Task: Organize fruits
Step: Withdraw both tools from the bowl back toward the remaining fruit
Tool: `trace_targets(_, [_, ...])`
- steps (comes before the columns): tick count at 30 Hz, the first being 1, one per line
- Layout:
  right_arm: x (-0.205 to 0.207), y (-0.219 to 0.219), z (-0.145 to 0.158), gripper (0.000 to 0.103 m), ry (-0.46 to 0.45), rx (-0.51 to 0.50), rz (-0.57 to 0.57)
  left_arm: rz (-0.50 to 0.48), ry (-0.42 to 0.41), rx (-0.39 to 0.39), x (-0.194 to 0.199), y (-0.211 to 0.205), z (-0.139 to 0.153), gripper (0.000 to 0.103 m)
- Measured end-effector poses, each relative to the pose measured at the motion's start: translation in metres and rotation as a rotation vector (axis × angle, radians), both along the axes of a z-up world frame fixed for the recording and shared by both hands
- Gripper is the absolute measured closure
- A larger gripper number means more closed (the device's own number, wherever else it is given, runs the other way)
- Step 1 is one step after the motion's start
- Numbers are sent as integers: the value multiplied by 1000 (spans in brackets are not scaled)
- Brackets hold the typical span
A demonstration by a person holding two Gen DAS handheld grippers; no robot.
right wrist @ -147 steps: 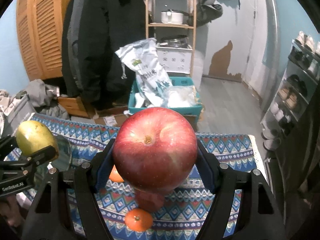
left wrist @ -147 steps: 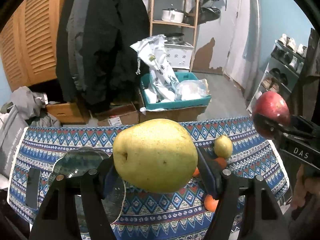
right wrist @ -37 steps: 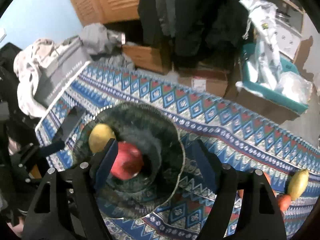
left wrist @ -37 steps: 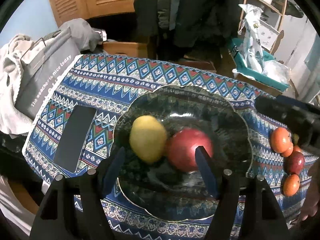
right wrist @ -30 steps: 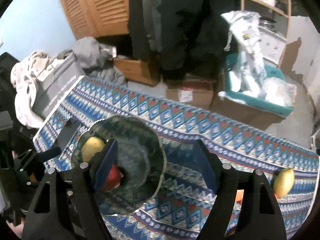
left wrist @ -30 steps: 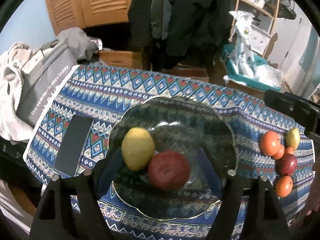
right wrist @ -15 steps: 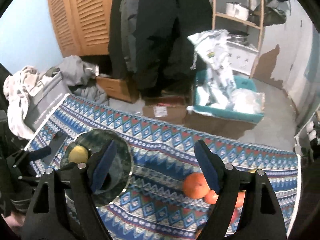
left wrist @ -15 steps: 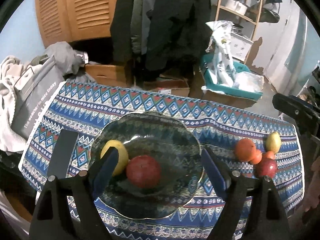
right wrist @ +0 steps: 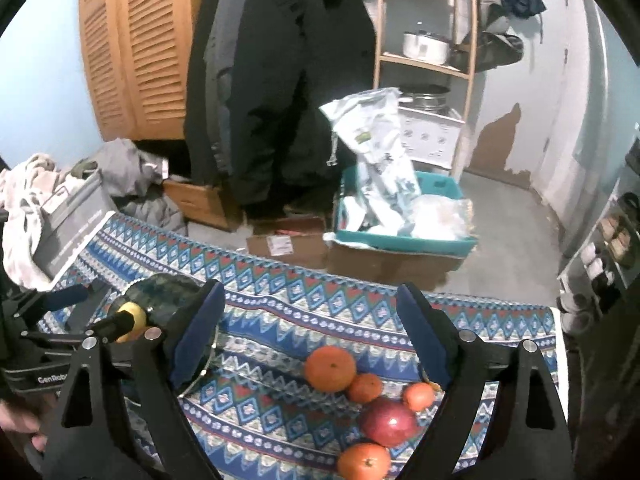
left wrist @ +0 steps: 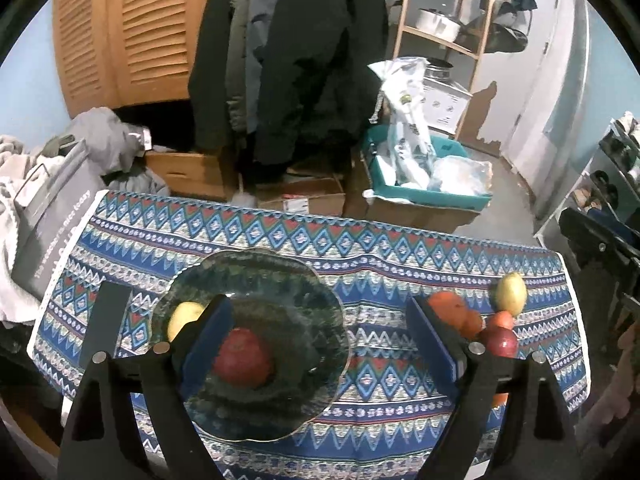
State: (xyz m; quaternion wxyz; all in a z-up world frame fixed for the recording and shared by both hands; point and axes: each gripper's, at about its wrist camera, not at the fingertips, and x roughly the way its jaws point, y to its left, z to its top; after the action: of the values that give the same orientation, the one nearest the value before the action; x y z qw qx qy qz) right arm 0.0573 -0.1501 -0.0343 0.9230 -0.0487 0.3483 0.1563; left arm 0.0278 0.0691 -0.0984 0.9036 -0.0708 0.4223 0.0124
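Observation:
A dark glass plate (left wrist: 280, 280) on the patterned cloth holds a red apple (left wrist: 242, 358) and a yellow pear (left wrist: 182, 316). My left gripper (left wrist: 320, 332) is open and empty above the plate's right side. To the right lie a large orange (left wrist: 452, 312), a small yellow pear (left wrist: 511, 294) and a dark red apple (left wrist: 500, 342). My right gripper (right wrist: 312, 328) is open and empty above the large orange (right wrist: 330, 368), smaller oranges (right wrist: 364, 387), a red apple (right wrist: 388, 420) and another orange (right wrist: 363, 461). The plate (right wrist: 168, 286) sits at its left.
A black flat object (left wrist: 106, 320) lies left of the plate. The table's far edge drops to cardboard boxes (left wrist: 300, 200) and a teal bin (left wrist: 428, 196) with bags. Dark coats (left wrist: 296, 52) hang behind. A grey bag (left wrist: 44, 220) sits at the left.
Both grippers let go of the pear and the apple onto the plate, then drew back and up. The right gripper swung right over the loose fruit.

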Motion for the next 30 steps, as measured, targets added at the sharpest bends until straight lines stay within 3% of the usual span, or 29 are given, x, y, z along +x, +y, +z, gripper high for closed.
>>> trace_targets(30, [-15,-126,-15,15,24,2,-230,-194,29,39,26,-110,-2,14])
